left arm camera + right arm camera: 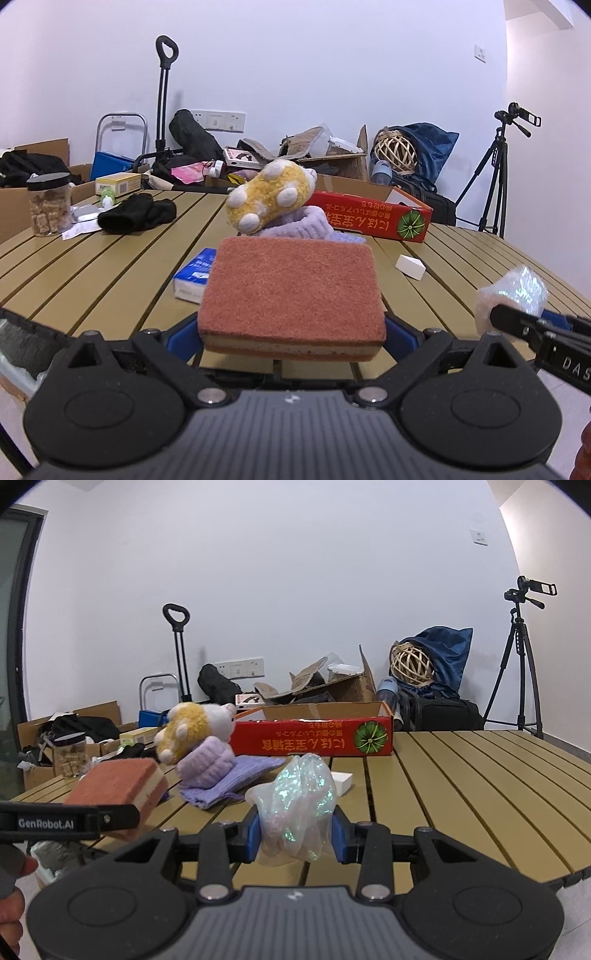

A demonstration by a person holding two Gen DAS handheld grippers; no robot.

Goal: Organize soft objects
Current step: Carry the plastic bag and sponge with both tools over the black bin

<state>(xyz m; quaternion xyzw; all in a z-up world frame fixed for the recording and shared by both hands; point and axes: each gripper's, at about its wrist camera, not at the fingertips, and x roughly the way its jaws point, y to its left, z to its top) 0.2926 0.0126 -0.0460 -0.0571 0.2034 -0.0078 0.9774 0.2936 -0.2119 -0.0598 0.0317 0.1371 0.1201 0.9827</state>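
My left gripper is shut on a thick sponge with a reddish scouring top, held above the slatted table. The same sponge shows at the left of the right wrist view. My right gripper is shut on a crumpled iridescent plastic bag; that bag also appears at the right edge of the left wrist view. Beyond both, a yellow-and-white plush toy lies on folded purple knitwear.
A red cardboard box lies behind the pile. On the table are black gloves, a jar of snacks, a blue tissue pack and a small white block. A tripod and clutter stand behind.
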